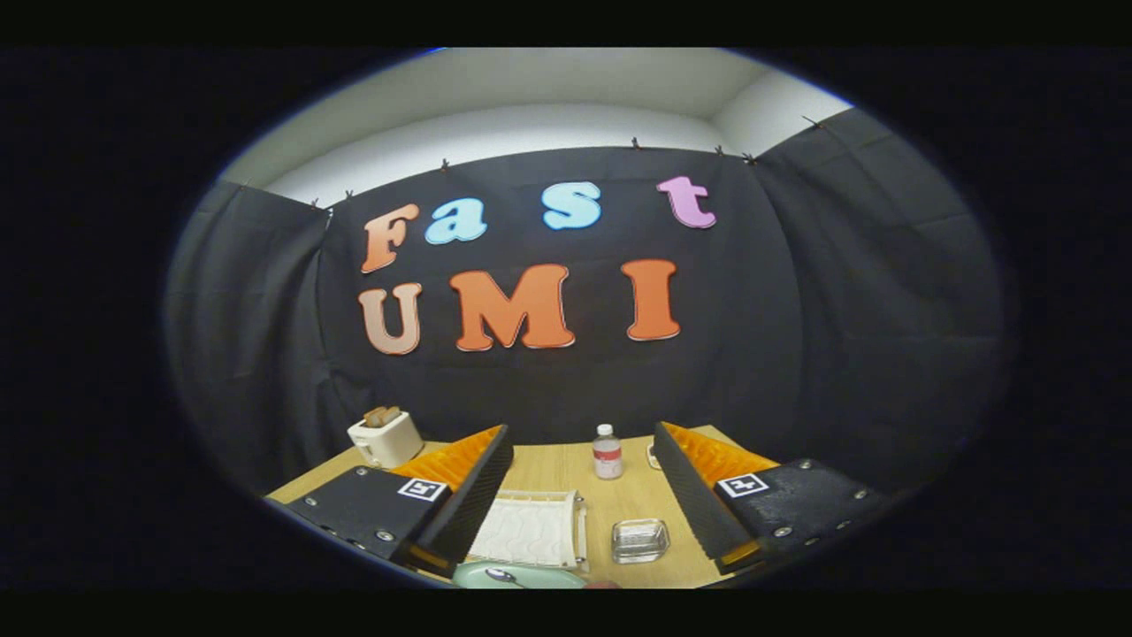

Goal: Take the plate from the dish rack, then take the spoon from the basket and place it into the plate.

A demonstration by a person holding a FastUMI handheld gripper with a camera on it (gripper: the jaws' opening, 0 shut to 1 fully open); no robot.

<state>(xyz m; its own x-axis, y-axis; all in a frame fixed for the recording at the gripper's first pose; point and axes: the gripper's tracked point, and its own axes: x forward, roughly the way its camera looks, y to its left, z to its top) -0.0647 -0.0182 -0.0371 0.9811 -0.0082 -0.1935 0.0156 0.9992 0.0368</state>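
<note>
Nearest the camera, a pale green plate [522,577] is seen lying flat on the wooden table [548,464], between the two fingers and low beneath them, with a spoon [500,576] resting in it, bowl up and shiny. From this the task is judged to be at or close to its end. The gripper [584,495] is held wide open above the table, and nothing is gripped between its ridged black pads [482,495].

Just beyond the plate a white dish rack [535,529] is seen, with a clear glass dish [639,541] beside it. Further off stand a small bottle [607,451] and a toaster [386,437].

The spoon is judged light, stiff and slippery; it would best be taken across the handle, though the handle cannot be made out. The plate is judged rigid, smooth and possibly breakable, best pinched at its rim.
</note>
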